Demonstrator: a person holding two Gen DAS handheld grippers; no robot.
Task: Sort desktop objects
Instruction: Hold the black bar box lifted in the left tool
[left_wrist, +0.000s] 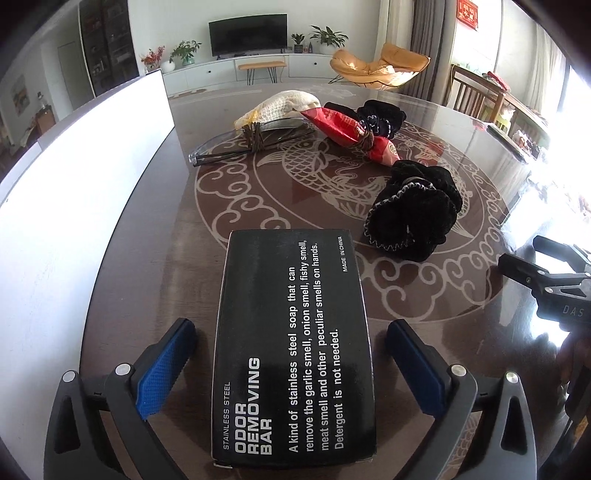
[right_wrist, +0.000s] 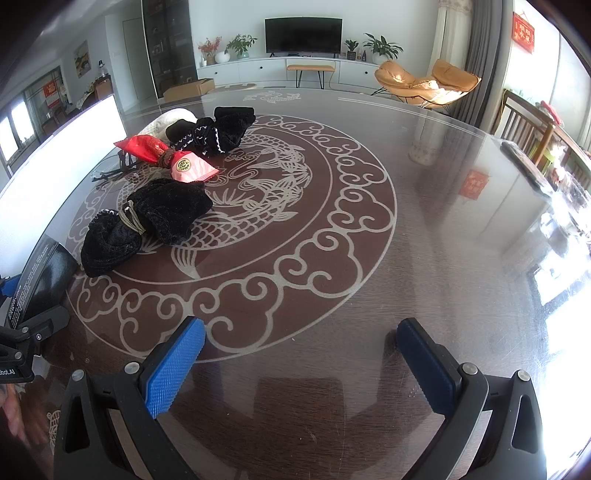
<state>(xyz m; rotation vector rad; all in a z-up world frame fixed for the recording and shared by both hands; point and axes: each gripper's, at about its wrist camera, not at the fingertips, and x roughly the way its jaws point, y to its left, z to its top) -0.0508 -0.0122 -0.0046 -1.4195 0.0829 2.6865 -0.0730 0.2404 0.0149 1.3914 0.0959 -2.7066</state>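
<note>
Glass-topped bench (right_wrist: 424, 229) with fish motif. Left tongs (left_wrist: 288, 354) apart, pads clear of black box (left_wrist: 291, 343) lying flat between them. Right tongs (right_wrist: 299, 354) apart, empty. Black scrunchie (left_wrist: 413, 214) at 1 o'clock of box.

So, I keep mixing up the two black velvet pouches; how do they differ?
The near black pouch is tied with pale cord and lies closest to the black box. The far black pouch shows white zigzag stitching and lies behind the red packet. Both are black velvet, cinched in the middle.
</note>
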